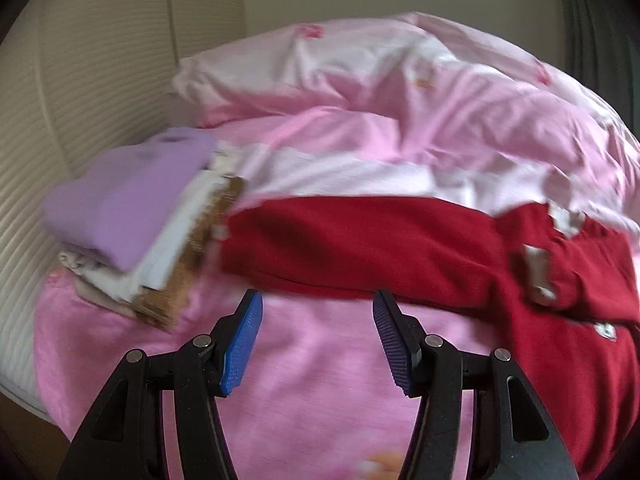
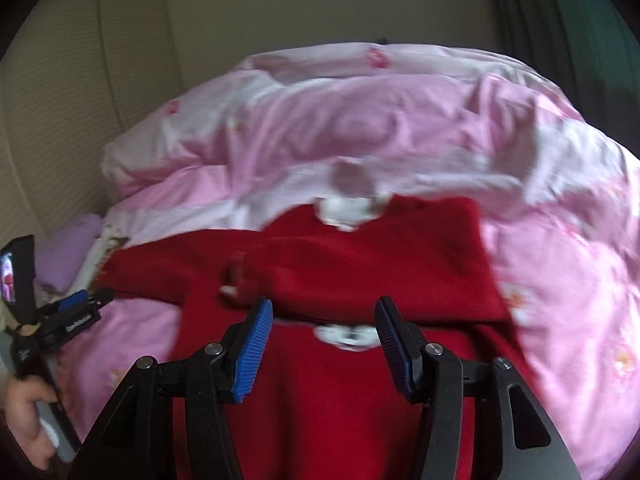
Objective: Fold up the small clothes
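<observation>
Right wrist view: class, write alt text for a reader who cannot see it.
A red garment lies partly folded on a pink bed cover, with the open right tool above its near edge, holding nothing. At far left, the left tool sits by the garment's edge, beside a lilac folded stack.

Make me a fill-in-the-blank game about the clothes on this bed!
1. The garment being folded is ____.
2. The top of the folded stack is ____.
3. Both the left gripper and the right gripper are ____.
4. The bedsheet is ____.

Answers: red, purple, open, pink
</observation>
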A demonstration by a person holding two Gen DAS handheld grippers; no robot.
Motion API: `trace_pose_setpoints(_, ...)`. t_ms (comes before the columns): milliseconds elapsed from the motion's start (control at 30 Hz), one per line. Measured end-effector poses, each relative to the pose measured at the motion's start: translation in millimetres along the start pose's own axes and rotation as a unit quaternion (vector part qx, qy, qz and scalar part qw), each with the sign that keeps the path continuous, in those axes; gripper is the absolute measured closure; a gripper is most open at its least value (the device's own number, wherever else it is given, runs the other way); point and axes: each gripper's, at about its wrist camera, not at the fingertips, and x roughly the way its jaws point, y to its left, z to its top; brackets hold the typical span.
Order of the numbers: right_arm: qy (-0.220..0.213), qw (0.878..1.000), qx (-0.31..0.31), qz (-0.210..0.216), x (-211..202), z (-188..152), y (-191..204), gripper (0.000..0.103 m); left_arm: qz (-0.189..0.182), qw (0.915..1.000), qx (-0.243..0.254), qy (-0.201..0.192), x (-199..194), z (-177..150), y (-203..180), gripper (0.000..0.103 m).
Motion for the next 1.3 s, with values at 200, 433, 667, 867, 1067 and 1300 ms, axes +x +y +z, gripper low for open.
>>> trace_pose_setpoints(200,-0.010,0.999,-0.024,0.035,23,8,80,0.049,-0.027,0.9968,-0.075,0.007,31,7,67,0.046)
trace_pose_setpoints(433,-0.002,0.997,-0.052,0.060,44,3,135,0.049,-0.059,0.9920,-0.112,0.005,68,6,98,0.054)
trace_pose_setpoints(667,0.009,0.997,-0.061,0.054,57,-2,144,0.049,-0.082,0.9900,-0.115,0.009,96,6,104,0.058)
trace_pose_setpoints(867,0.013,0.997,-0.063,0.047,65,-1,144,0.049,-0.096,0.9867,-0.130,0.018,111,10,110,0.059)
trace_pose_setpoints(1067,0.018,0.997,-0.065,0.046,69,-4,145,0.049,-0.097,0.9867,-0.127,0.027,116,11,103,0.082)
trace_pose_setpoints(1300,0.018,0.998,-0.056,0.038,67,-3,132,0.049,-0.080,0.9874,-0.136,0.008,98,14,104,0.093)
